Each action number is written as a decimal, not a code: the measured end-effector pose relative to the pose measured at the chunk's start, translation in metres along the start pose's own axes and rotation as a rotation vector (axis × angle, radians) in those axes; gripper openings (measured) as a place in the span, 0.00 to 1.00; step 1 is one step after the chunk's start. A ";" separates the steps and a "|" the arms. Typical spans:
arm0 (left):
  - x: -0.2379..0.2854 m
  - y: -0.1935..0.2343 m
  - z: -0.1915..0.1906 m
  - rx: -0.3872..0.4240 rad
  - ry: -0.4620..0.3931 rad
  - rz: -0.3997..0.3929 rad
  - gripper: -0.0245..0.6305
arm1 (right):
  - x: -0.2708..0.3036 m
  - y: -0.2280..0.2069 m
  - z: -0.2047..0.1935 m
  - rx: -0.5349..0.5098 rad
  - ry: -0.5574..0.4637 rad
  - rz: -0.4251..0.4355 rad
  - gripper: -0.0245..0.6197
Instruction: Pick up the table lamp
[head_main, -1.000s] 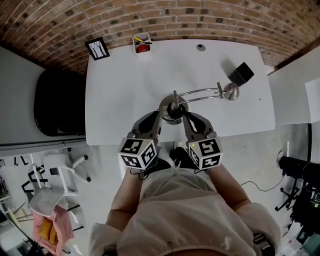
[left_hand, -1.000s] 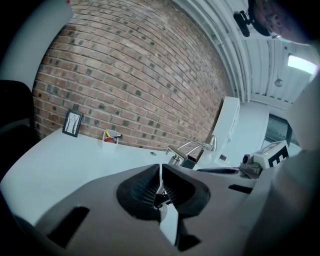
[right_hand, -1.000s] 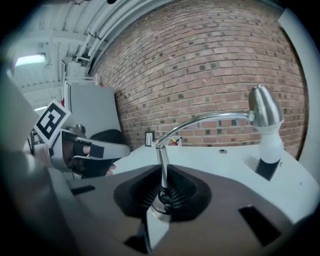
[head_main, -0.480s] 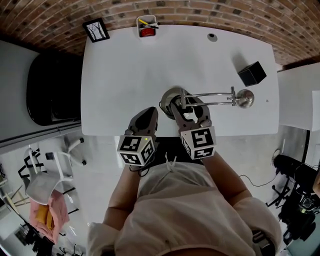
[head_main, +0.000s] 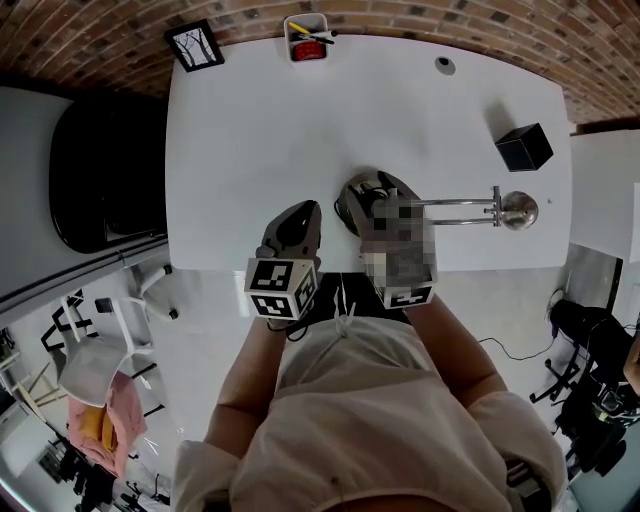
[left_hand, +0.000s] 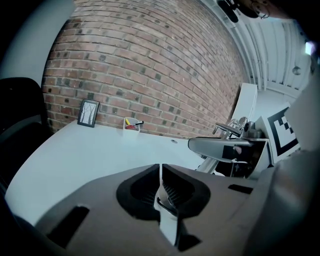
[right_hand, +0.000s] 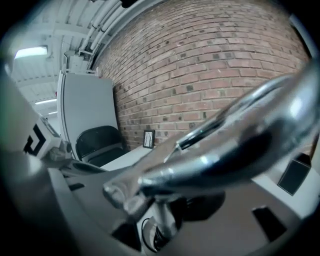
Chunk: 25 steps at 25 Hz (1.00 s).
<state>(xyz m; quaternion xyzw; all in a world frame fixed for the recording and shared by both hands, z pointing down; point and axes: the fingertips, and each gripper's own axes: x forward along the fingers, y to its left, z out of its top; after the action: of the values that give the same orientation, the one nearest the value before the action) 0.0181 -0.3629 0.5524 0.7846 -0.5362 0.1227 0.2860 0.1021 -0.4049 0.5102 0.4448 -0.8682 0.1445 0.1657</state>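
Observation:
The table lamp (head_main: 460, 204) stands near the white table's (head_main: 250, 130) front edge: a round metal base, a short stem, and a chrome arm reaching right to a round head (head_main: 519, 210). My right gripper (head_main: 378, 198) is open; its jaws have just been opening and now straddle the stem over the base, with the pads off it. In the right gripper view the chrome arm (right_hand: 225, 145) crosses close above my right gripper (right_hand: 165, 222). My left gripper (head_main: 299, 214) is shut and empty, just left of the base. The left gripper view shows it (left_hand: 161, 192) closed.
A black cube (head_main: 523, 147) sits behind the lamp head. A framed picture (head_main: 195, 45) and a pen cup (head_main: 308, 37) stand at the table's far edge by the brick wall, and a small round cap (head_main: 443, 65) lies at the far right. A black chair (head_main: 105, 160) is left of the table.
The right gripper's jaws have spread wide around the lamp stem. The lamp arm has swung to lie level toward the right. The left gripper has drawn away from the base.

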 end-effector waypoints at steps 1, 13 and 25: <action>0.002 0.001 0.000 0.005 0.003 -0.003 0.08 | 0.001 -0.002 0.000 0.000 0.008 -0.020 0.36; 0.027 -0.008 -0.026 0.039 0.096 -0.052 0.08 | 0.004 -0.011 0.001 -0.054 0.062 -0.096 0.12; 0.051 -0.031 -0.080 -0.120 0.283 -0.231 0.35 | -0.011 -0.050 0.007 0.116 0.037 -0.039 0.12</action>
<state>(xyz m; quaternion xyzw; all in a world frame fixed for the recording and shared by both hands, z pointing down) 0.0757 -0.3482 0.6326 0.7973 -0.4034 0.1659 0.4172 0.1481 -0.4282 0.5044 0.4679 -0.8463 0.1994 0.1584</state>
